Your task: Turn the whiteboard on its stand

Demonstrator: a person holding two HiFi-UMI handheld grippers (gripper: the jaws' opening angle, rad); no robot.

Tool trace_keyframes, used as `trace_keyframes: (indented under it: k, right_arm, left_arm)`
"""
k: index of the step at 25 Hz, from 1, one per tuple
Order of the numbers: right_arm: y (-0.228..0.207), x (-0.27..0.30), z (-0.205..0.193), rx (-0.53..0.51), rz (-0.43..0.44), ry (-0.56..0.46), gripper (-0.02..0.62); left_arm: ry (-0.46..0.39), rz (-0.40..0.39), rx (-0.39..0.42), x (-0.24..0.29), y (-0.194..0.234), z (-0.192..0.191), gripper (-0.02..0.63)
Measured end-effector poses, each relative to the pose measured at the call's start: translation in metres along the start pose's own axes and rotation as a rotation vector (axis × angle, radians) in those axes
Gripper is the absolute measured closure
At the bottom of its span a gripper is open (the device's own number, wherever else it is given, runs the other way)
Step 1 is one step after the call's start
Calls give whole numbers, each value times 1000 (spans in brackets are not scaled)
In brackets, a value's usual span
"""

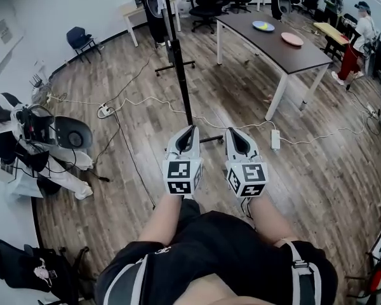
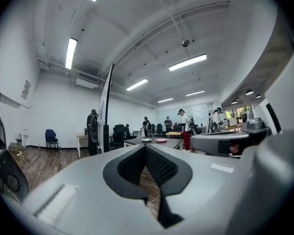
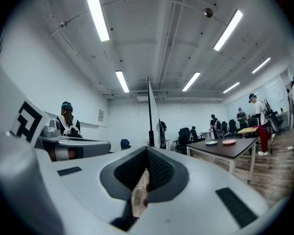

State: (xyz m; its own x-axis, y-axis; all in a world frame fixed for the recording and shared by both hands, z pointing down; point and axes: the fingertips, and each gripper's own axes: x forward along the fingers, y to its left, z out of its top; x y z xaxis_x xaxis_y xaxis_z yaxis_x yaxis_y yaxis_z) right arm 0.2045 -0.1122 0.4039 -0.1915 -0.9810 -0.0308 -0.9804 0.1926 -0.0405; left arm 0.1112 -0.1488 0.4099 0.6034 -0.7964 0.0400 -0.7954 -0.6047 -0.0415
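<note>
While the person holds both grippers level and side by side, the left gripper (image 1: 189, 131) and the right gripper (image 1: 233, 132) each have their jaws closed tip to tip on nothing. Just ahead of them, the whiteboard (image 1: 180, 75) stands edge-on on its black stand, untouched, a foot of the stand lying between the two grippers' tips. Beyond it to the right, a dark table (image 1: 305, 56) carries two plates, and a white cable (image 1: 152, 100) trails over the wooden floor.

Wood floor (image 1: 241, 84) with whiteboard stand (image 1: 181, 75), white cable (image 1: 146, 98), perhaps a power strip (image 1: 275, 138).
</note>
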Motion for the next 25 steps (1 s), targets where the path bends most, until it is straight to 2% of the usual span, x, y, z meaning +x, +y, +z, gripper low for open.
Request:
trace_keyframes:
  k: [12,19,25]
  right_arm:
    - [13,166,-8,-13,-4,63,597]
    - [26,265,-5,-14,-11,78,597]
    - [30,334,-6,-13,-29,54,597]
  left_arm:
    - [47,9,-70,96,131,-10,600]
    - [36,35,-102,139,221,-3,600]
    - [29,29,-73,180,280,0,600]
